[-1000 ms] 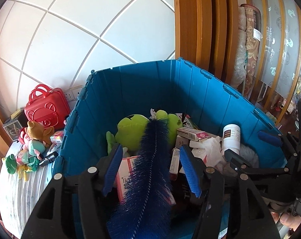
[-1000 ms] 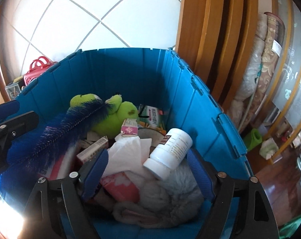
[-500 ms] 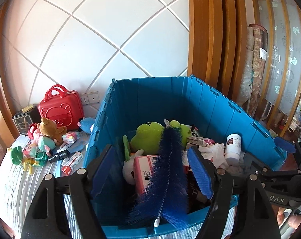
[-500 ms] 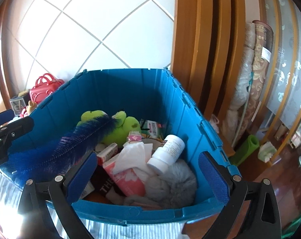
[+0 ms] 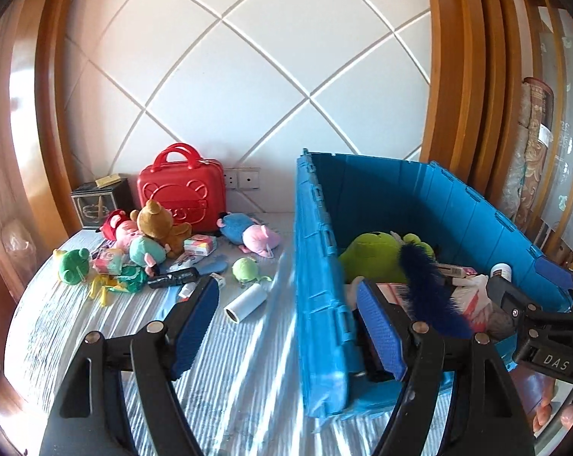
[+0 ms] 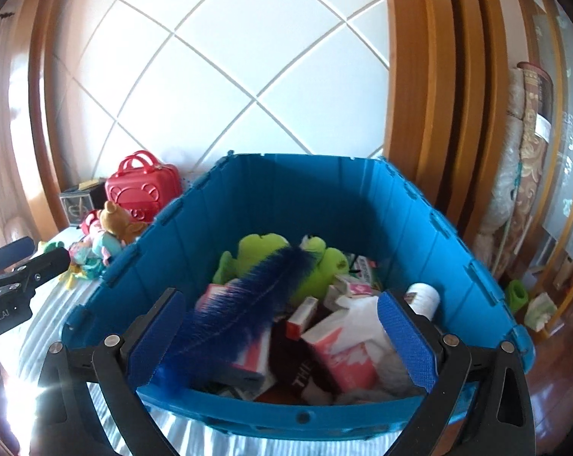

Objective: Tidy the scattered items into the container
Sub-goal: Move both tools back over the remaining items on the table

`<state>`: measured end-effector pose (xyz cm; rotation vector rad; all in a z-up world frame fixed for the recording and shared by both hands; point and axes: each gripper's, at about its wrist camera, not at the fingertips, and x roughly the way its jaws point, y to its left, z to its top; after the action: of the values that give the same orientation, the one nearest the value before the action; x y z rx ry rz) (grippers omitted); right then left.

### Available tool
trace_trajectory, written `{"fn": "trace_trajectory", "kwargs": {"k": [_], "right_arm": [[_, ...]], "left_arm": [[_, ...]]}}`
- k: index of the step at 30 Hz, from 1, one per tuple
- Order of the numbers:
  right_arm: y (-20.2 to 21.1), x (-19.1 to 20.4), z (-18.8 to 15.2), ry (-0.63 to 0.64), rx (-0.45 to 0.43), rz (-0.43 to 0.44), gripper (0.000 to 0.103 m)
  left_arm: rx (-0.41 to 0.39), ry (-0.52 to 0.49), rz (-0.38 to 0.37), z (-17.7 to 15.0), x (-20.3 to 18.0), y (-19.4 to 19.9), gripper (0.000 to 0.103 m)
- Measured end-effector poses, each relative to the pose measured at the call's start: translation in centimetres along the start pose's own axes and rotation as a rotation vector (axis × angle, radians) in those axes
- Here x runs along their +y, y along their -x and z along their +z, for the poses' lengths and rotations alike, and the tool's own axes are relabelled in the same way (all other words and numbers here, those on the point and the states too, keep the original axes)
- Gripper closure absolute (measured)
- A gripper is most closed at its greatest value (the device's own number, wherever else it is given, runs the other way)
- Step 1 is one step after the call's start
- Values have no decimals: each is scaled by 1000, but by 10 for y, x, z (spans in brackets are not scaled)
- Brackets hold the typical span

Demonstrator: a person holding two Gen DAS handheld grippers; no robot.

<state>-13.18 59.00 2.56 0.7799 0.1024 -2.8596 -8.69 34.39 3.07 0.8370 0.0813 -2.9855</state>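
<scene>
The blue bin (image 5: 400,197) stands on the striped cloth, and its left wall runs up between the pads of my left gripper (image 5: 286,330), which is open and empty. To the bin's left lie scattered plush toys (image 5: 155,228), small boxes and a white roll (image 5: 245,302). My right gripper (image 6: 282,338) hovers open and empty at the near rim of the bin (image 6: 305,197). Inside, a blue bristly brush (image 6: 248,304) lies across a green plush frog (image 6: 263,247), beside boxes, tissue and a white bottle (image 6: 423,296).
A red toy case (image 5: 182,190) and a dark box (image 5: 96,201) stand against the white tiled wall. Wooden door frames (image 6: 438,114) and rolled rugs (image 6: 529,152) rise to the right of the bin. The cloth's edge curves away at the left.
Both grippers have drawn back out of the bin and opened wider. The left one swung left, bringing the scattered toys into view. The brush now lies free in the bin.
</scene>
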Motion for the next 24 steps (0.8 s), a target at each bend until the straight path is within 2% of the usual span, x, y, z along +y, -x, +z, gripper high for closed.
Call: {"fn": "trace_trajectory", "kwargs": {"k": [7, 14, 19, 24], "right_arm": [[7, 110, 7, 45, -21, 45, 0], [19, 234, -5, 57, -11, 43, 0], [14, 300, -24, 73, 61, 45, 0], [3, 338, -31, 112, 104, 55, 0]], "left_arm": [[-7, 27, 19, -16, 107, 21, 28], [11, 17, 6, -35, 211, 42, 28], [53, 45, 1, -46, 259, 44, 28], [69, 73, 10, -51, 288, 37, 28]]}}
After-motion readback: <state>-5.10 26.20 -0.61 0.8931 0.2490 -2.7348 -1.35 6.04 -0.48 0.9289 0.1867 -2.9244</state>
